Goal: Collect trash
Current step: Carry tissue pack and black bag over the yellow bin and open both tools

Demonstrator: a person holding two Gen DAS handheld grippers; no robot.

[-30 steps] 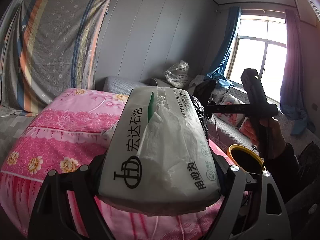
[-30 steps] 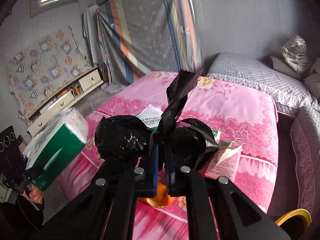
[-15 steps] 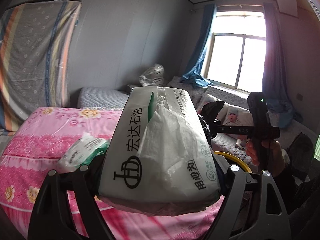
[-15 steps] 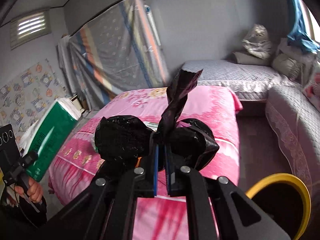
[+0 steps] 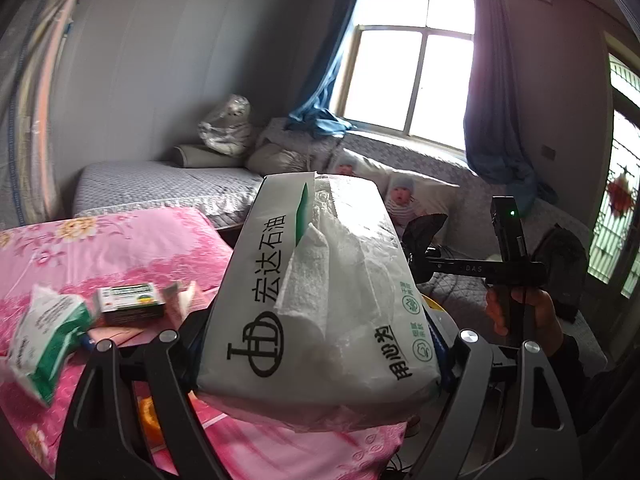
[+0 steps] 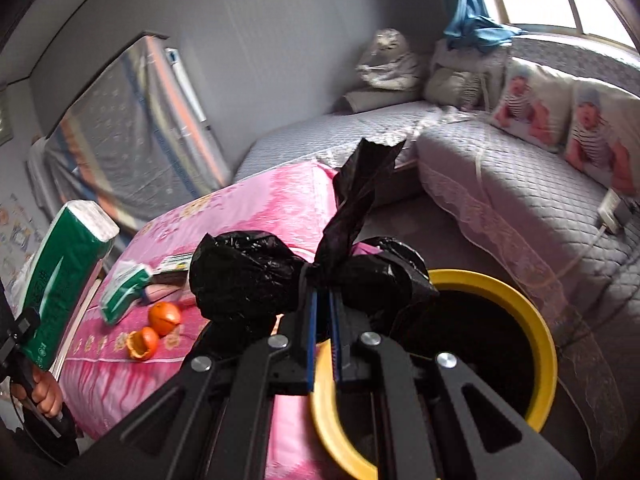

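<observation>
My left gripper (image 5: pixel 320 344) is shut on a white and green tissue pack (image 5: pixel 320 300), held lengthwise between its fingers; the same tissue pack (image 6: pixel 60 276) shows at the left of the right wrist view. My right gripper (image 6: pixel 323 284) is shut on the knot of a tied black plastic bag (image 6: pixel 248 276), held just above the near rim of a yellow-rimmed bin (image 6: pixel 496 284) lined in black. On the pink bedspread (image 6: pixel 248 208) lie another tissue pack (image 6: pixel 124 292), a small box (image 5: pixel 132 300) and orange peels (image 6: pixel 154 330).
A grey quilted sofa (image 6: pixel 520 168) wraps the corner behind the bin, with baby-print cushions (image 6: pixel 560 120) and a silver bag (image 6: pixel 384 60). A window (image 5: pixel 408 68) with blue curtains is beyond. A hand (image 5: pixel 532 312) holds the right gripper's handle.
Both views have swung right from the striped wall hanging toward the sofa and window. The black bag now hangs over the yellow bin's rim, which has come into full view. Both grips are unchanged.
</observation>
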